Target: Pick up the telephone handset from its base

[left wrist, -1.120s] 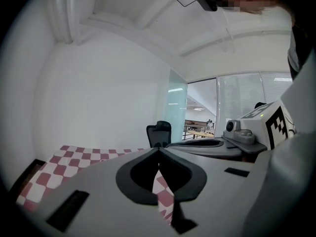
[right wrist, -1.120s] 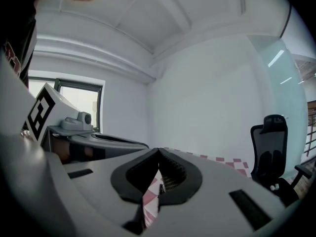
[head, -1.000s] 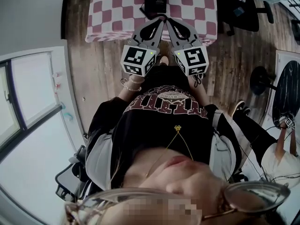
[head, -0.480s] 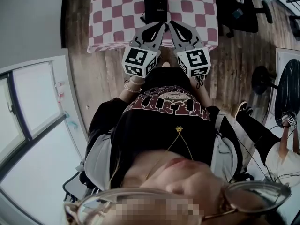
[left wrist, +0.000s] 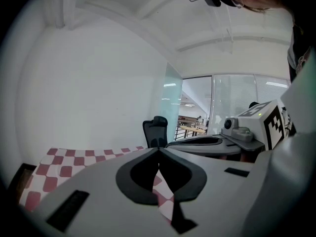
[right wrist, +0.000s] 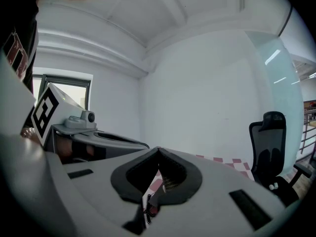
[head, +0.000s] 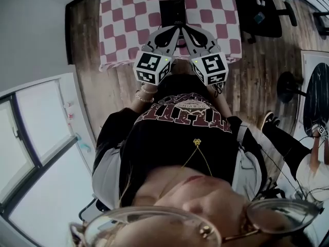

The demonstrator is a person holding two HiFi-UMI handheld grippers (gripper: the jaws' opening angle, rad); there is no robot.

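A black telephone (head: 172,12) lies on the table with the red-and-white checked cloth (head: 123,24); its handset cannot be told apart from the base. Side by side, my left gripper (head: 174,30) and right gripper (head: 185,30) reach over the table's near edge, tips just short of the phone. Both are shut with nothing between the jaws. In the left gripper view the left gripper (left wrist: 158,150) has its tips together and checked cloth (left wrist: 64,164) shows beyond. Below the right gripper's (right wrist: 158,150) closed tips, a grille and coiled cord of the telephone (right wrist: 167,182) show.
A black office chair (head: 262,12) stands right of the table, also seen as chair (left wrist: 155,131) and chair (right wrist: 269,142). A round black stand base (head: 287,86) and another person (head: 308,163) are on the wooden floor at right. A white wall lies behind the table.
Both grippers have moved forward together toward the table. The table and the phone have come closer, and the tips now reach over the table's near edge.
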